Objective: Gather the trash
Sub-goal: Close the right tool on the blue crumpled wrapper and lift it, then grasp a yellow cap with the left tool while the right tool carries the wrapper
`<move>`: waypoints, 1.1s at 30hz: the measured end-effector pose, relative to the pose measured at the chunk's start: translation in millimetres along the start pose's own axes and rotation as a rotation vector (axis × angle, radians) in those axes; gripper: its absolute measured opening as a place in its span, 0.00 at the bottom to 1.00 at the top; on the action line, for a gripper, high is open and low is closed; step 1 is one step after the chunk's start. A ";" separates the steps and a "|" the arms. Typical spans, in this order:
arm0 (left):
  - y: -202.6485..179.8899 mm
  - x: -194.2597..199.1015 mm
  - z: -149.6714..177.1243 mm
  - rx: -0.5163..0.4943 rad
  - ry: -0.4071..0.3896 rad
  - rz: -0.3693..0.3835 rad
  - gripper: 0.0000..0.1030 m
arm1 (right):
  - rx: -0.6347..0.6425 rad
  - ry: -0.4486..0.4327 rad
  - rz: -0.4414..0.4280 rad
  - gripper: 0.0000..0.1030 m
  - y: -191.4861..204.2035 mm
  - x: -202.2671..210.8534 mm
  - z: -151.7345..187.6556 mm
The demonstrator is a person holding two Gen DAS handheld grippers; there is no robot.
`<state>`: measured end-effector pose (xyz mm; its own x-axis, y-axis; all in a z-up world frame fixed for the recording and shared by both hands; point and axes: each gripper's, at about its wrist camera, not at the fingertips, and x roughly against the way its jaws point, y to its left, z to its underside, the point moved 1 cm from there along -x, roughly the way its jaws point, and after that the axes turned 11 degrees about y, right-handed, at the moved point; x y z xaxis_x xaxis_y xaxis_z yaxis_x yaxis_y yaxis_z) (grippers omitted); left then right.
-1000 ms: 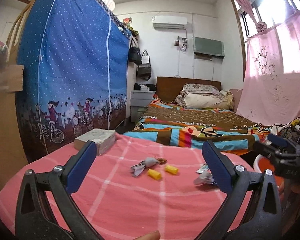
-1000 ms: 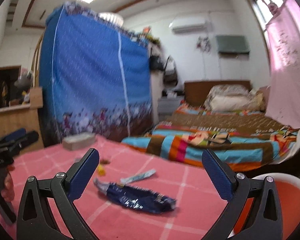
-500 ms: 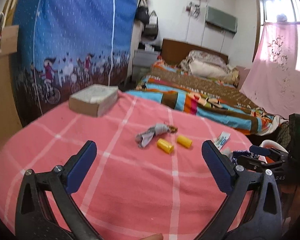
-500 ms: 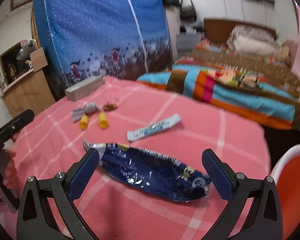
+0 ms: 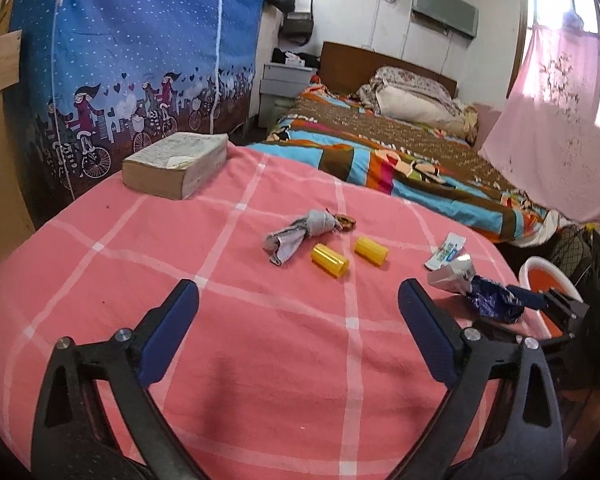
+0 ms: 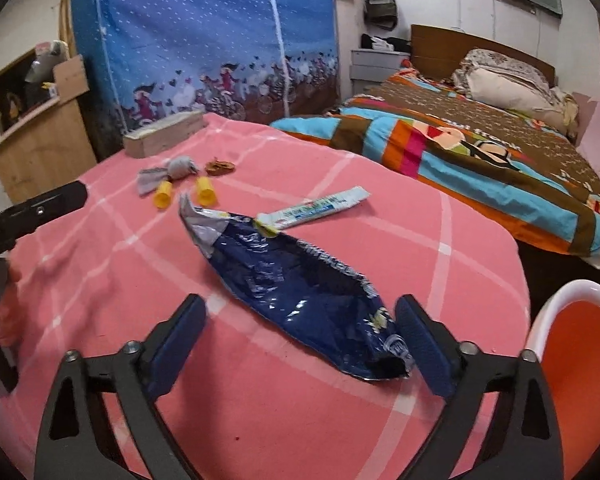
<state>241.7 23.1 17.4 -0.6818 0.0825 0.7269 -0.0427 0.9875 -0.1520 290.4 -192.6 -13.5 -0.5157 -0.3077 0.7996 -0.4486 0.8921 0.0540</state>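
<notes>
A crumpled dark blue snack wrapper [image 6: 296,280] lies on the pink checked tablecloth [image 6: 260,400]. Its near end sits between the jaws of my right gripper [image 6: 300,308], which are closing. The right pad is at the wrapper's edge and the left pad stands clear of it. My left gripper [image 5: 299,300] hangs open over bare cloth with nothing between its fingers. Beyond it lie two yellow tubes [image 5: 329,260], a twisted grey wrapper [image 5: 300,230], a brown scrap [image 5: 346,221] and a white sachet [image 5: 446,250]. An orange bin [image 6: 576,360] with a white rim stands at the table's right edge.
A thick book [image 5: 176,164] lies at the far left corner of the table. Behind the table stand a blue fabric wardrobe [image 5: 140,60] and a bed [image 5: 400,152] with a striped cover. A wooden cabinet [image 6: 40,148] is at the left.
Both grippers have tipped downward and come lower toward the table. The right gripper moved in over the blue wrapper's near end, and its jaws have narrowed a little.
</notes>
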 end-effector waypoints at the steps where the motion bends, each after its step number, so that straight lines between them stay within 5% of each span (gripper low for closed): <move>1: -2.1 -1.3 0.3 -0.009 0.010 -0.004 0.95 | -0.004 0.004 0.001 0.80 -1.2 -1.3 -0.4; 3: -7.1 -5.3 0.0 -0.031 0.034 -0.010 0.90 | -0.011 0.005 0.006 0.76 -2.5 -2.4 -1.8; 7: -10.3 -17.6 -2.3 -0.057 0.097 -0.008 0.78 | -0.006 0.004 0.003 0.47 -1.4 -4.0 -3.5; 11: -11.4 -35.0 -7.3 -0.056 0.174 0.014 0.66 | -0.027 -0.004 -0.031 0.33 -5.4 -4.2 -5.2; 19: -22.6 -53.7 -26.9 -0.025 0.182 0.028 0.57 | -0.083 -0.039 -0.084 0.24 -11.9 -4.1 -10.6; 29: -27.0 -69.2 -33.9 0.028 0.218 -0.016 0.27 | -0.107 -0.034 -0.127 0.24 -15.7 -7.0 -10.7; 33: -26.7 -64.6 -31.6 0.033 0.212 -0.016 0.22 | -0.107 -0.038 -0.128 0.24 -15.1 -6.3 -9.4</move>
<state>310.0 -4.3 -4.3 -0.5117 0.0971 0.8537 -0.0781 0.9842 -0.1587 307.3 -201.0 -13.8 -0.4869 -0.4319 0.7592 -0.4331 0.8742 0.2196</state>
